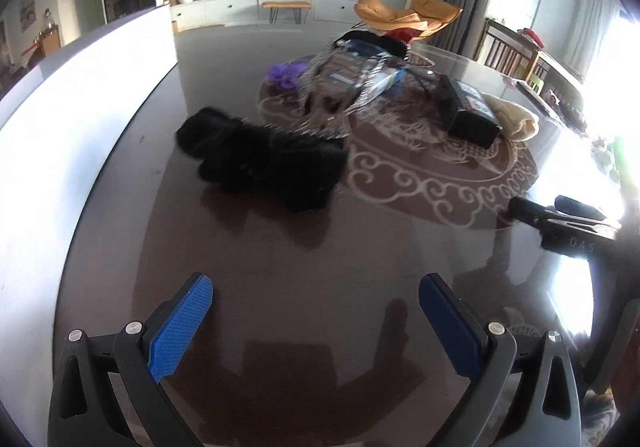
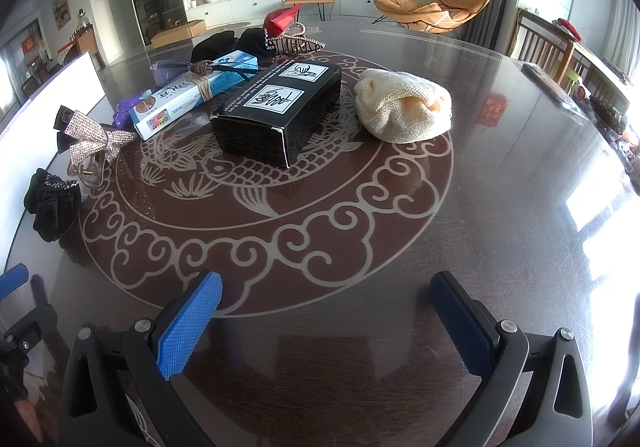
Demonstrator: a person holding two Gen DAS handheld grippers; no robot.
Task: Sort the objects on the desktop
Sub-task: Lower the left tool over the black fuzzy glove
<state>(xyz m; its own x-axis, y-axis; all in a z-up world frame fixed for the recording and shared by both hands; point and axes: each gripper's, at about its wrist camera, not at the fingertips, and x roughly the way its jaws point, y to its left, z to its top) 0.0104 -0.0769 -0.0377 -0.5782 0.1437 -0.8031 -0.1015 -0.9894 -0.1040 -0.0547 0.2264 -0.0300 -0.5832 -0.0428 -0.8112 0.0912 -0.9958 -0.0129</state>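
Hovering: left tongs (image 1: 316,297) wide, empty | right tongs (image 2: 326,295) wide, empty, over dark glossy patterned desk (image 2: 500,183) | glossy black rectangular box (image 2: 276,113) at desk centre, long axis near-left to far-right | cream knitted hat (image 2: 402,107) just right of it

L gripper (image 1: 316,297): jaws wide apart, nothing between the blue pads (image 1: 180,327), angled down and fwd. R gripper (image 2: 326,295): same, jaws spread, empty. R unit visible at far right of L gripper's view.
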